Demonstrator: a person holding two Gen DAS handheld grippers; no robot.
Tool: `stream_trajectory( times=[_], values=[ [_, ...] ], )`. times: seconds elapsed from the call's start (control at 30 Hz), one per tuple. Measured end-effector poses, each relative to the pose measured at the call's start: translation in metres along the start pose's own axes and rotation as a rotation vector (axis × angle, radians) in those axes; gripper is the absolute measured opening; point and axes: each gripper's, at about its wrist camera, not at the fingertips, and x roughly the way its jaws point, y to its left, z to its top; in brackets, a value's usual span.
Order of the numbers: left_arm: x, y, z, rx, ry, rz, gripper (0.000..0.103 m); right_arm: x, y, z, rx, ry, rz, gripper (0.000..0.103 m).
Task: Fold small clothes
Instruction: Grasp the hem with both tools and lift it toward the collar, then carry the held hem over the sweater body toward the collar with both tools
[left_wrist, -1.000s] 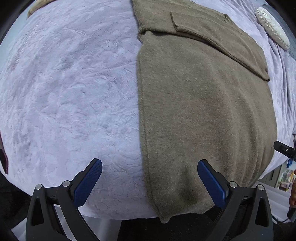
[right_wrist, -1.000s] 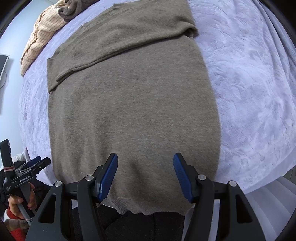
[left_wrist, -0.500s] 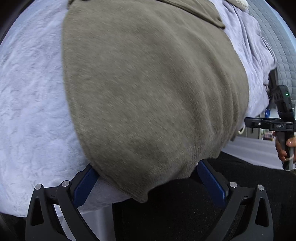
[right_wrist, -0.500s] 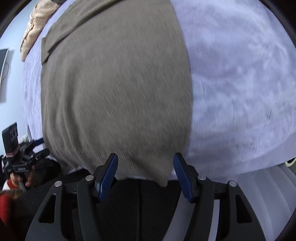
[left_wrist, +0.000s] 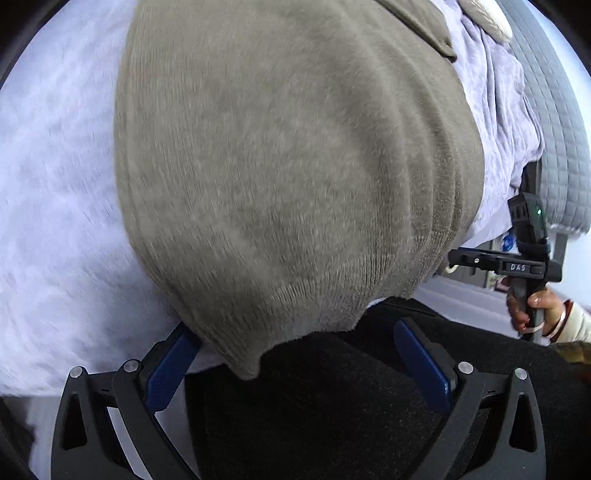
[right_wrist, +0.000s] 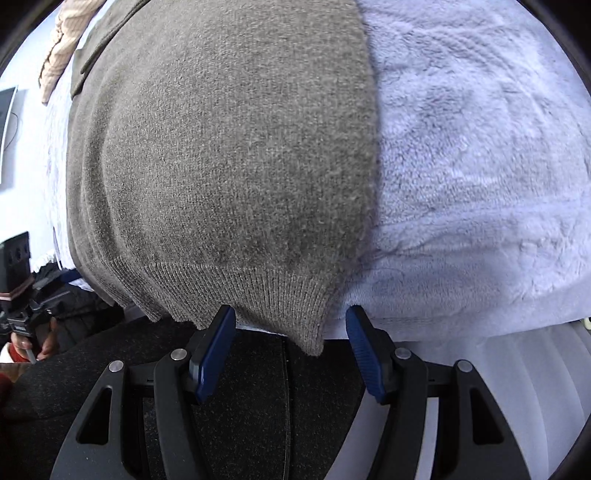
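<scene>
My left hand-held gripper (left_wrist: 297, 363) is spread wide, nothing between the blue pads, and the near left corner of the sweater's hem hangs right in the gap. My right hand-held gripper (right_wrist: 290, 345) is open too, less widely, with the other hem corner dangling between its pads, not pinched.

Moving outward: the olive-brown sweater (right_wrist: 221, 147) lies flat on the bed, over the lavender fleece blanket (right_wrist: 480, 166), its ribbed hem (right_wrist: 258, 291) draped over the near edge. Up at the far end a sleeve looks folded across the body, so I'd call the sleeve folds done and the bottom-to-top fold not yet started. Grasping both corners and carrying them up is what's left, by my read. More clothes, a striped cream piece (right_wrist: 61, 55), sit at the far corner.

Against a second ago, both cameras have dropped low and closed right in on the hem; the sweater fills the view now, where before I saw it whole. The left one has also swung over from bare blanket onto its corner.
</scene>
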Motion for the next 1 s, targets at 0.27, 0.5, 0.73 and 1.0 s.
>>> stream_trajectory(
  times=[0.27,0.5,0.73,1.0],
  values=[
    [0.007,0.006,-0.004,-0.085,-0.024,0.051,0.049,0.014,-0.015,0.000,0.041,0.036,0.089,0.058],
    [-0.032,0.013,-0.009,-0.132,-0.091,-0.151,0.013,-0.009,-0.025,-0.004,0.091,0.022,0.263,0.008],
    [-0.098,0.010,0.030,-0.117,-0.275,-0.246,0.013,-0.056,-0.014,0.006,0.129,-0.134,0.514,0.008],
    [-0.140,0.028,0.093,-0.061,-0.389,-0.276,0.013,-0.089,0.020,0.057,0.107,-0.274,0.677,0.008]
  ],
)
